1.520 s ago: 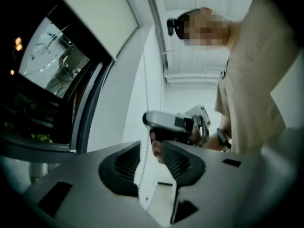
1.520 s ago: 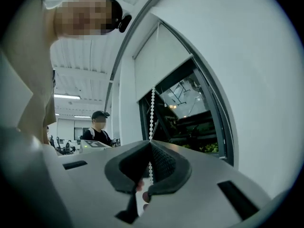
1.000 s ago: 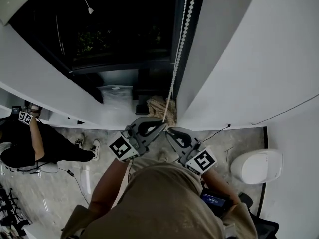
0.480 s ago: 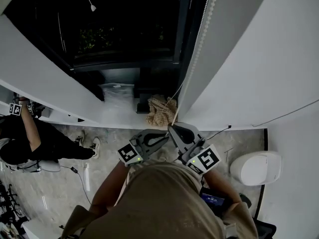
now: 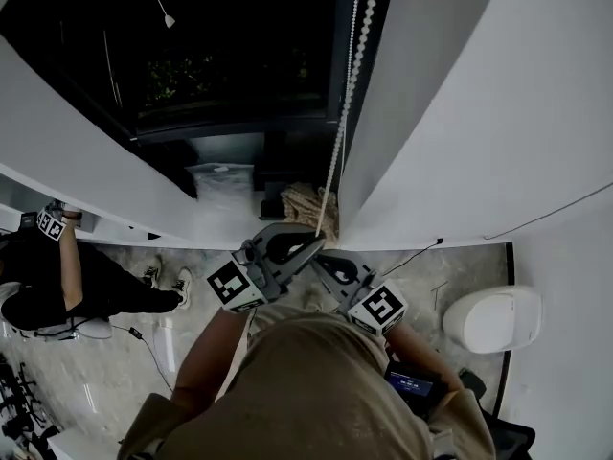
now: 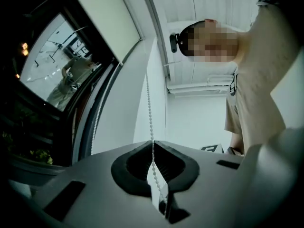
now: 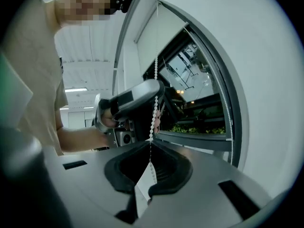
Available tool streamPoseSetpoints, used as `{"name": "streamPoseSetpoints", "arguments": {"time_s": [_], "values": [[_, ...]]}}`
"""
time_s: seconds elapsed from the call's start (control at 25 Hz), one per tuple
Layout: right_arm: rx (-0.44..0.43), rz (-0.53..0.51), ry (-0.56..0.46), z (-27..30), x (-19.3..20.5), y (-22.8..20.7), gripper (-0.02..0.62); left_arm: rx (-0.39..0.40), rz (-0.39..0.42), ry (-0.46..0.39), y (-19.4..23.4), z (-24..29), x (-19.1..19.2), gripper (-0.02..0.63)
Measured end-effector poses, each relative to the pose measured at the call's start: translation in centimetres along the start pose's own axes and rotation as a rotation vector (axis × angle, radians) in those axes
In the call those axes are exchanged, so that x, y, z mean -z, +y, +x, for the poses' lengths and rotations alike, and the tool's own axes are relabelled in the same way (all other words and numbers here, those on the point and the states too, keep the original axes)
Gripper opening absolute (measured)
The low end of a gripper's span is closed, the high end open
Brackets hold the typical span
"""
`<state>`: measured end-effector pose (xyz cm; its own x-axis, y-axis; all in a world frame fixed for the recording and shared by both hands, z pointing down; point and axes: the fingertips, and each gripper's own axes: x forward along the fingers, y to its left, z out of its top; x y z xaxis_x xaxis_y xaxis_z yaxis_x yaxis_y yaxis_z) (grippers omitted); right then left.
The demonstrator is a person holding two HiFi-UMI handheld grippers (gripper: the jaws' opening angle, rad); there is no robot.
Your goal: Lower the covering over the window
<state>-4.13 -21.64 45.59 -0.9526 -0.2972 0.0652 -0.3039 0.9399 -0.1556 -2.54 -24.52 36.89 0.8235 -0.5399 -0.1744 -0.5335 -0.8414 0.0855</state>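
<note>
In the head view, the bead chain [image 5: 347, 84] hangs down the right edge of the dark, uncovered window [image 5: 220, 56]. Its long axis runs straight from the top of the frame down to the two grippers. The left gripper [image 5: 314, 237] meets the chain slightly higher than the right gripper [image 5: 319, 257], which sits just beneath it, so their tips are close together on the one line.

In the left gripper view, the jaws are pinched narrow on the chain, and the beads rise straight out of the closed tips. The pale blind [image 6: 102, 18] appears drawn up high at the window's top edge. A second strand [image 6: 95, 127] follows the frame, well apart to the left of the gripped one.

In the right gripper view, these jaws are also clamped tight on the chain, with the beads passing between the tips. The left gripper shows just above on the same strand, so it has the upper grip.

The chain already lies inside both grips rather than off to either side. The coming move therefore likely turns on its upright axis: a pull straight down along the beads, hand under hand. A sideways tug could drag the chain against the frame. These views do not show whether this strand is the one that lowers the blind.
</note>
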Motion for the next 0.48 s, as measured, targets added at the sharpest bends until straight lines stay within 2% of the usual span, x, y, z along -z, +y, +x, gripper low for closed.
{"name": "streamPoseSetpoints", "arguments": {"time_s": [0.04,0.12,0.16,0.28,0.36,0.44,0.48], "values": [[0.002,-0.001,-0.044,-0.4,-1.0,-0.1,0.009,-0.016,0.020,0.018,0.3,-0.3,0.7,0.025],[0.016,0.005,-0.152,-1.6,-3.5,-0.6,0.108,-0.037,0.042,0.118,0.5,-1.0,3.7,0.025],[0.029,-0.003,-0.195,-2.0,-4.7,-0.9,0.120,-0.035,0.030,0.165,0.3,-1.4,5.7,0.025],[0.059,-0.045,-0.212,-1.8,-6.7,-0.8,0.118,-0.006,-0.045,0.206,-1.6,-2.6,10.0,0.025],[0.067,-0.056,-0.183,-0.9,-6.9,-0.7,0.113,-0.004,-0.089,0.190,-2.6,-3.0,10.2,0.025],[0.064,-0.057,-0.172,0.0,-7.0,-1.1,0.020,-0.018,-0.113,0.188,-2.5,-2.7,9.3,0.025],[0.058,-0.047,-0.170,0.2,-7.1,-1.3,0.011,-0.015,-0.104,0.189,-2.3,-2.6,9.2,0.025]]}}
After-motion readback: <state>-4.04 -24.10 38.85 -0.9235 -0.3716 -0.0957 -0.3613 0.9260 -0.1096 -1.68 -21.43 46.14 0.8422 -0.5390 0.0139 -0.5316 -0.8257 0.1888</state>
